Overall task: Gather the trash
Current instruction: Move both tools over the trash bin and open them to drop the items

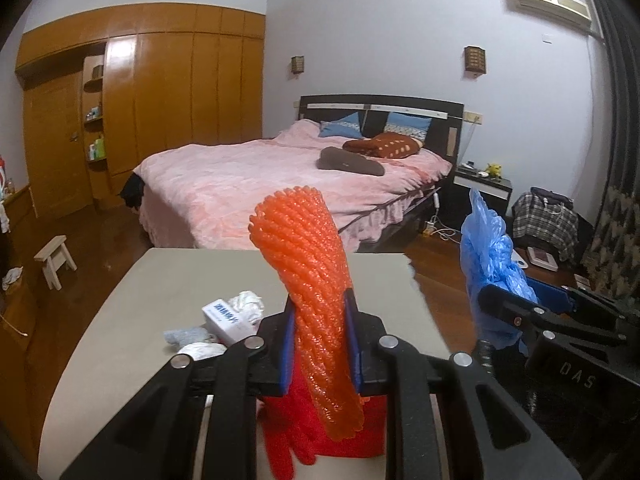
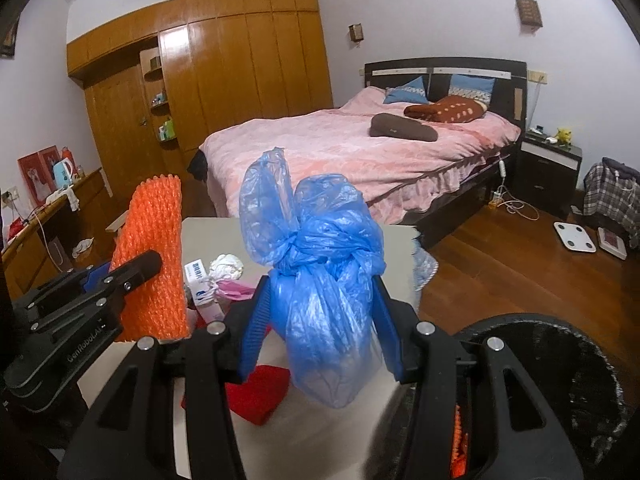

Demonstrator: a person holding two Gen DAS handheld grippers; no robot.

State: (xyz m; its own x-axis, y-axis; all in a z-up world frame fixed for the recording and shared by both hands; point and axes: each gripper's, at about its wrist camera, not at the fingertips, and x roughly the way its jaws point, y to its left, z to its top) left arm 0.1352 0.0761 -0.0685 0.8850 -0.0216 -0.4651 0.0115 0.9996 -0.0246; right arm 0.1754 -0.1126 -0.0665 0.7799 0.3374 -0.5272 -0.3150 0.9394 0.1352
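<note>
Foam-net orange sleeve (image 1: pixel 310 280) getting pinched mid-length in left gripper (image 1: pixel 320 340), knotted blue bag (image 2: pixel 320 280) clamping below knot in right gripper (image 2: pixel 320 328) above table (image 1: pixel 200 264); both probably light, squashy, slippery.

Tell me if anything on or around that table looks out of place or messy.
Litter remains on the table: a small white box, crumpled tissue and a red cloth-like piece. Both grippers already hold trash: the left gripper an orange foam net, the right gripper a knotted blue plastic bag. Nothing looks spilled.
</note>
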